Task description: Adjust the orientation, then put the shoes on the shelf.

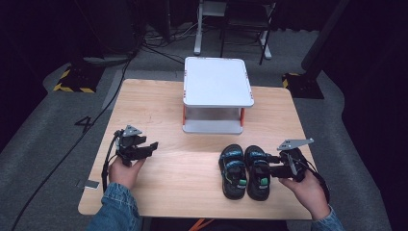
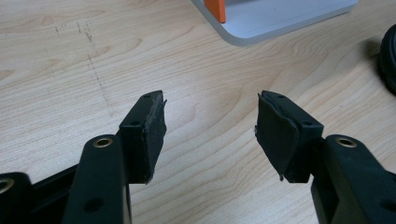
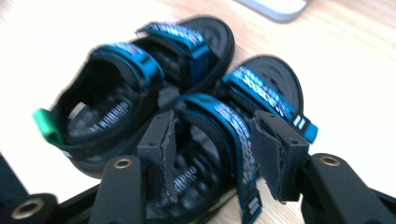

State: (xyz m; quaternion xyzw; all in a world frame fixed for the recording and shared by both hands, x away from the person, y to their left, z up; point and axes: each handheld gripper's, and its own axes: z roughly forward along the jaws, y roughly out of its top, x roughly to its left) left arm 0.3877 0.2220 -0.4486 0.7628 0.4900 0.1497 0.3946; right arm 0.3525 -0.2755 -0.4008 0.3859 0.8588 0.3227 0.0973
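Black pads of my right tongs [image 3: 212, 156] stand partly open. Between them sits the blue ankle strap [image 3: 224, 126] of the nearer sandal [image 3: 261, 88]. A gap shows between each pad and the strap, so I record no grip. The view is blurred, and I cannot tell whether the inner faces brush the webbing.

In the high view my right tongs [image 1: 270, 165] reach in from the right, level with the counter [image 1: 159, 106], with the tips at the heel end of the right sandal [image 1: 258, 171]. My right hand [image 1: 308, 190] holds the tool low, near the front edge.

The two sandals lie side by side on the counter, soles down, toes pointing away from me. The left sandal [image 1: 232, 169] touches or nearly touches its partner. In the right gripper view the farther sandal [image 3: 116, 102] carries a green tab [image 3: 45, 125] at its heel.

My left tongs [image 2: 210, 133] stand wide open over bare wood and hold nothing. Each pad is clear of the surface grain beneath. In the high view my left tongs [image 1: 151, 147] sit at the left of the counter, well apart from the sandals, in my left hand [image 1: 124, 171].

A white stand [image 1: 218, 82] with orange posts sits at the far middle of the counter, beyond the sandals. Its base corner [image 2: 261, 21] shows ahead of my left tongs.
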